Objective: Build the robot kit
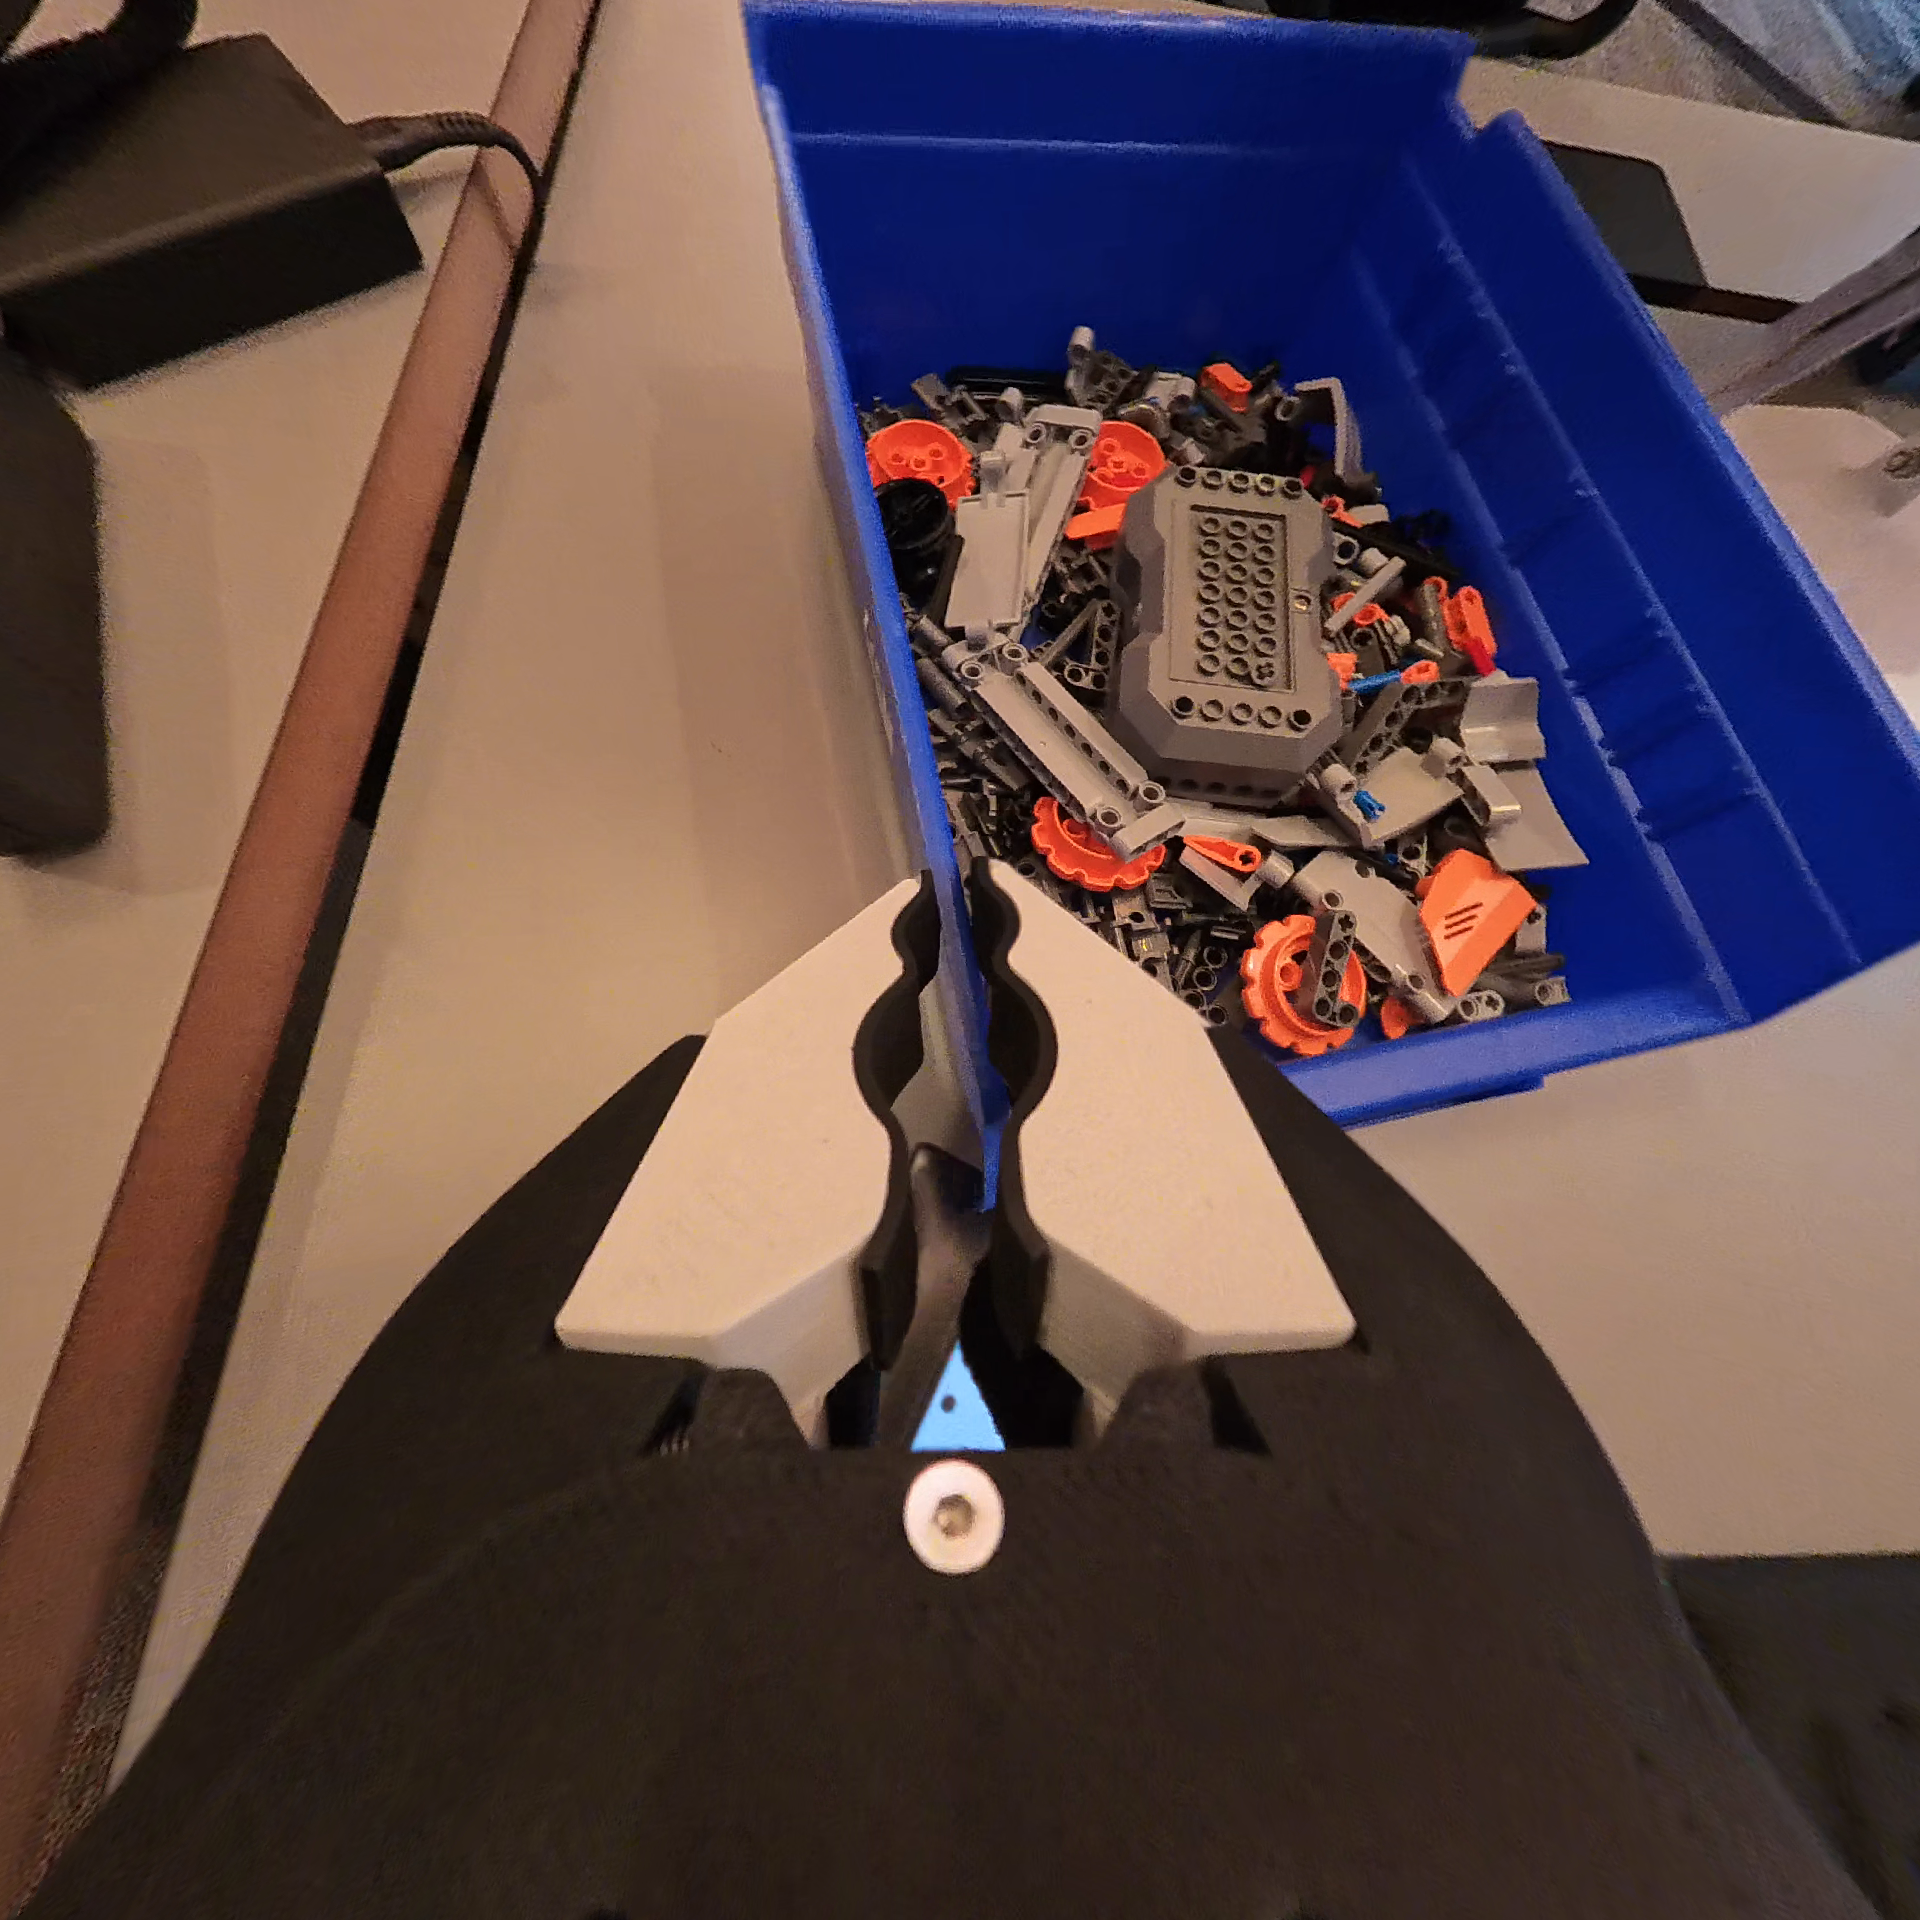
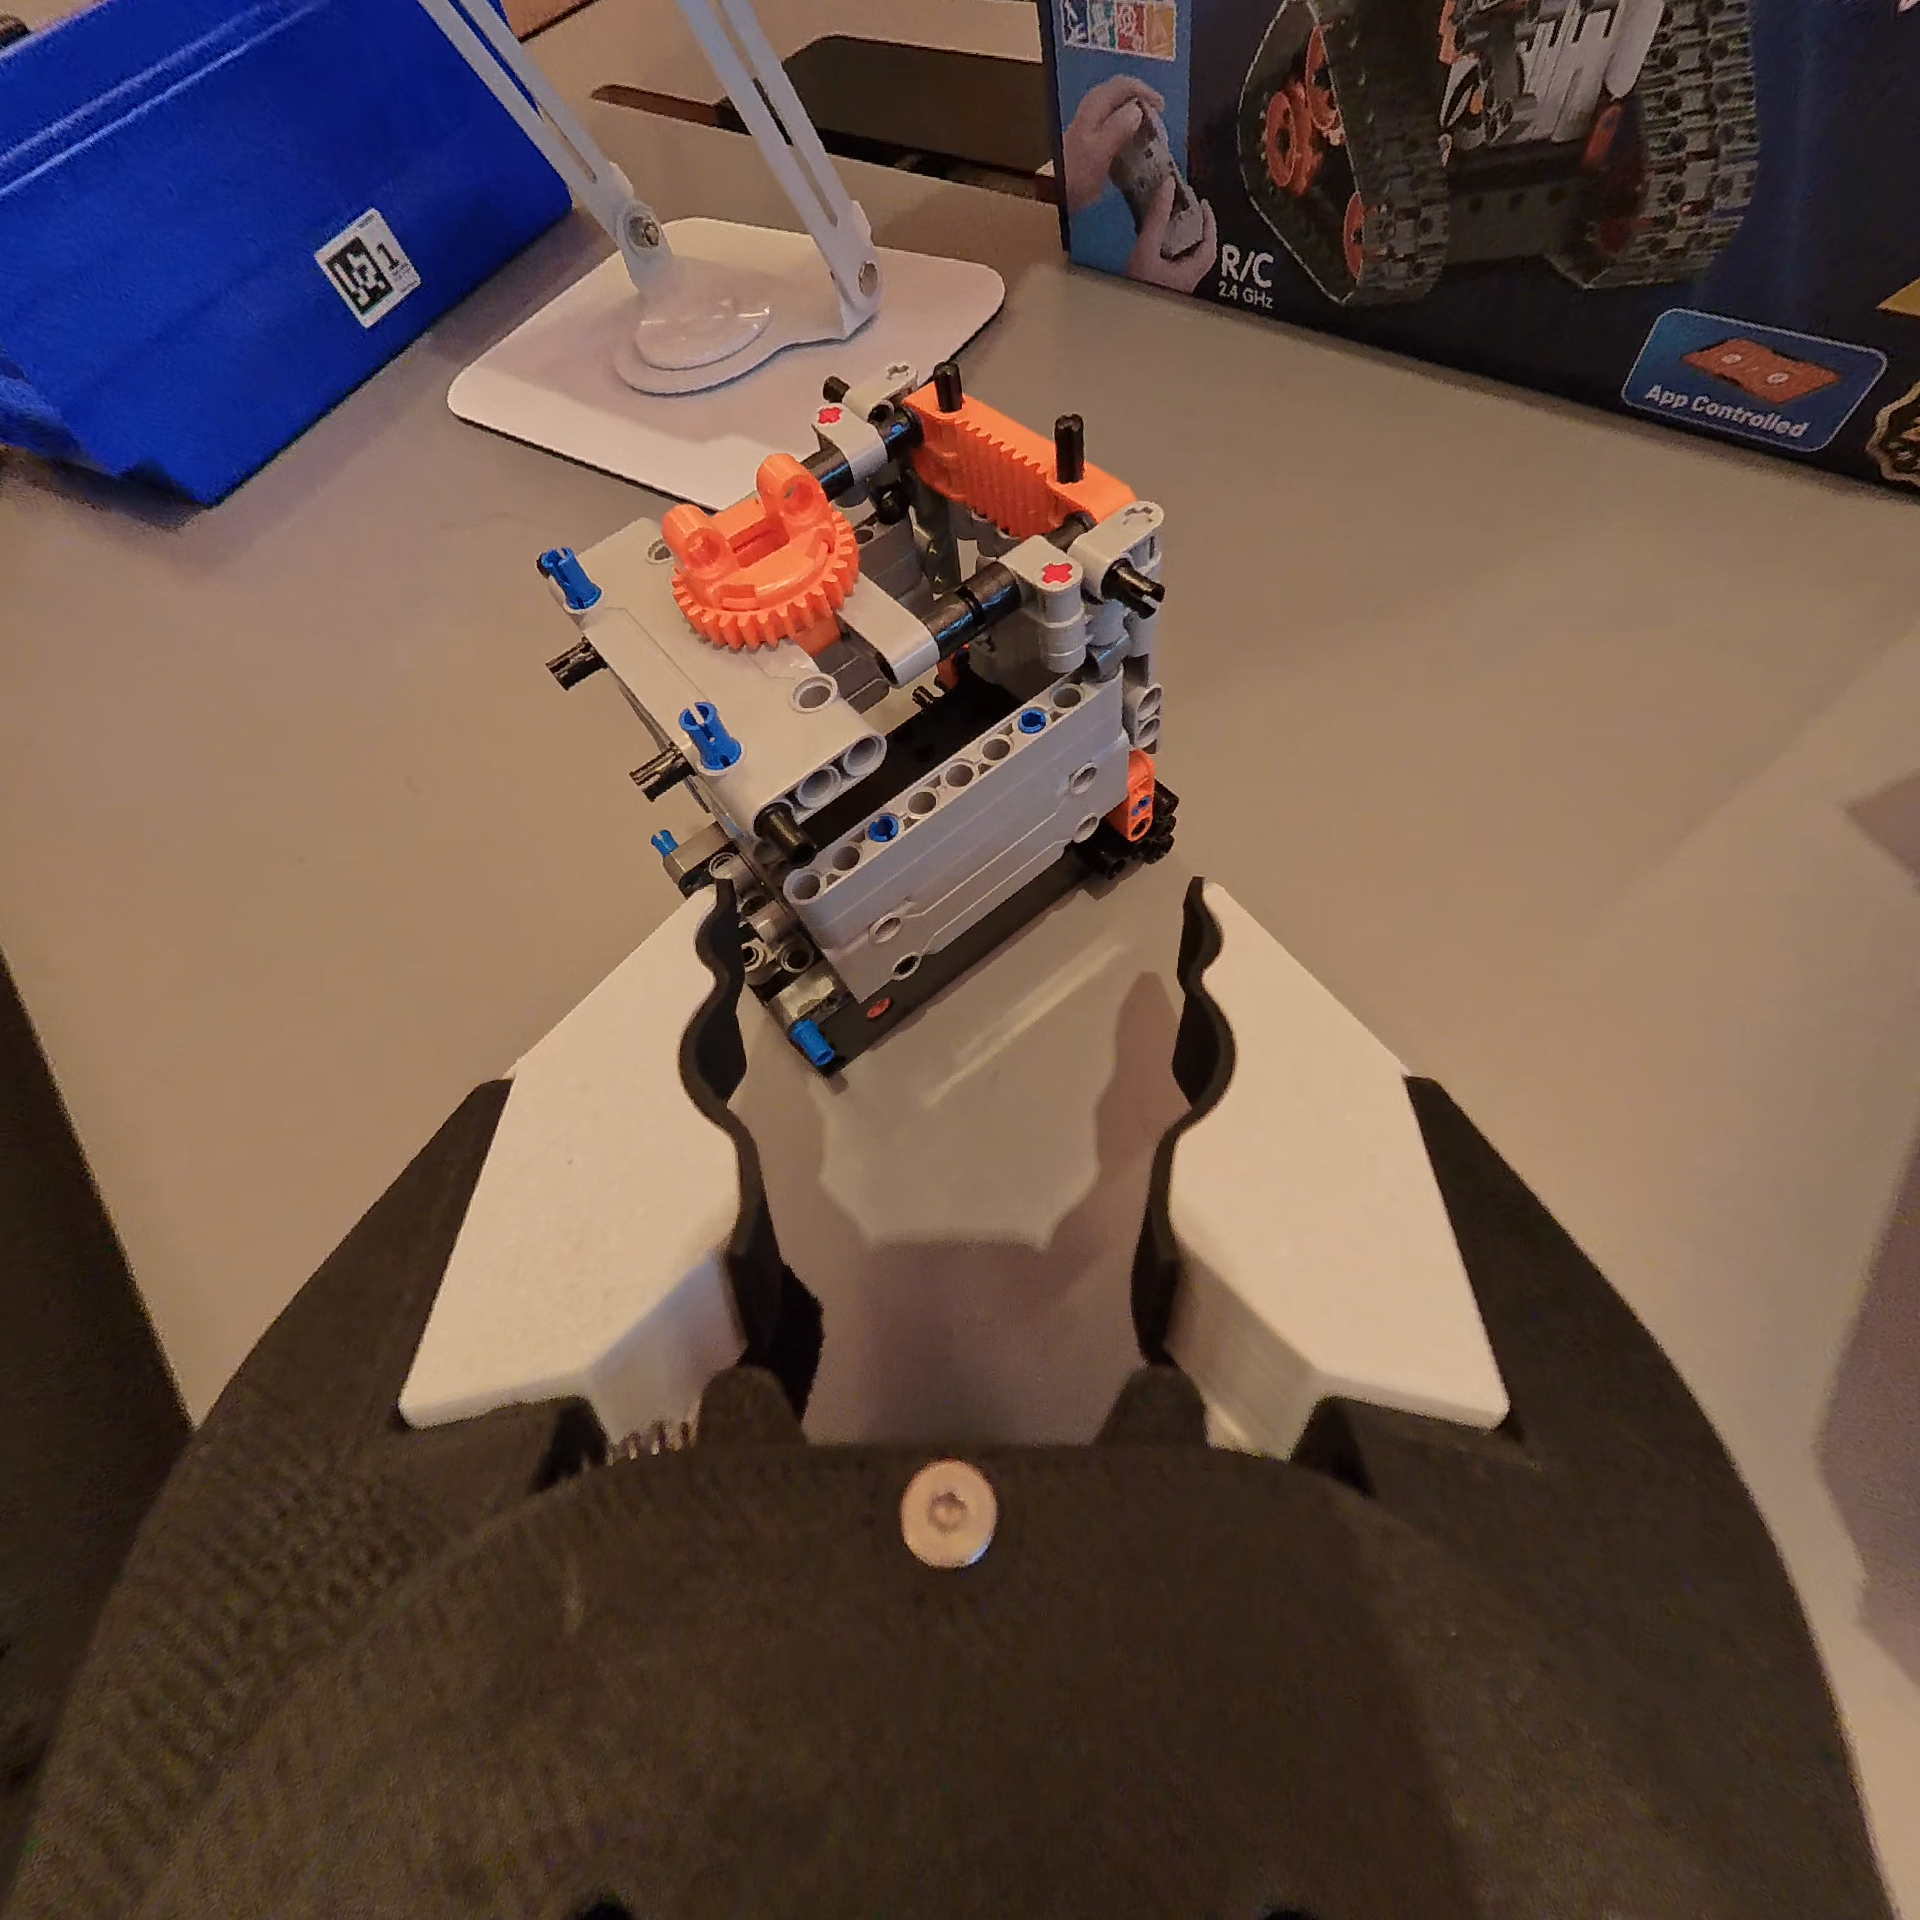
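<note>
My left gripper (image 1: 954,883) is shut on the near left wall of a blue plastic bin (image 1: 1507,436), one finger outside and one inside. The bin holds a heap of grey, black and orange building parts (image 1: 1195,707), with a large grey studded block (image 1: 1231,623) on top. My right gripper (image 2: 956,894) is open and empty, low over the grey table. Just beyond its fingertips stands a grey, black and orange brick assembly (image 2: 883,707) with an orange gear (image 2: 764,582) on top. The left finger (image 2: 623,1122) is close to the assembly's near corner.
A black power adapter with cable (image 1: 197,197) lies past the table's brown edge strip (image 1: 343,665). In the right wrist view a white stand base (image 2: 727,343), the blue bin (image 2: 208,239) with a tag, and a printed toy box (image 2: 1507,187) stand behind the assembly. There is about 65 centimeters between the tips of the two grippers.
</note>
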Demonstrator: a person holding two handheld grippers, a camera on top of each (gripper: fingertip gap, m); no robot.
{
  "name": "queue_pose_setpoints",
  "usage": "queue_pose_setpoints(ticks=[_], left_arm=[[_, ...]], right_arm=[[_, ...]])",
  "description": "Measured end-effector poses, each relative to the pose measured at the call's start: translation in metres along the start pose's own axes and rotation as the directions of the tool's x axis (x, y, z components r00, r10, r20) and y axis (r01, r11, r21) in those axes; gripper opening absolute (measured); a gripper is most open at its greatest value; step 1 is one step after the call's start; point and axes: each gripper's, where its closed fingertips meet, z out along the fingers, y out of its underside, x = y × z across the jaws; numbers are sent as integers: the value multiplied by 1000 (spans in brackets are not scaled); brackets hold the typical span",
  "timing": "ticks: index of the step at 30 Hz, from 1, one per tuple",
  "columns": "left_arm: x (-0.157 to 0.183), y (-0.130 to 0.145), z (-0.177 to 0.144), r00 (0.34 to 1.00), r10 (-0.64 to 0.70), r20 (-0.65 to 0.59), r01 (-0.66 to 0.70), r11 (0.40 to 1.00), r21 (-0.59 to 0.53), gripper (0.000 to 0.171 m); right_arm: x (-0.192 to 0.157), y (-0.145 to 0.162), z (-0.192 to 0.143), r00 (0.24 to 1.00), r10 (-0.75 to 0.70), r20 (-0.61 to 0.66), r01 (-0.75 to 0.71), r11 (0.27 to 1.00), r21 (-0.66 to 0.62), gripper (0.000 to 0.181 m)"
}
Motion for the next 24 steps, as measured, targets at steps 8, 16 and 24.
queue_pose_setpoints(ticks=[8,16,24], left_arm=[[30,22,-21,998,56,-38,-57,998,-41,5],[41,25,-38,995,74,-69,-75,997,-16,17],[96,-30,-41,942,300,-149,-298,954,31,40]], right_arm=[[-4,-1,-1,1000,-10,13,9,1000,5,83],[-6,-4,-2,999,-37,3,37,999,13,84],[-1,-4,-2,999,-32,-15,32,999,16,84]])
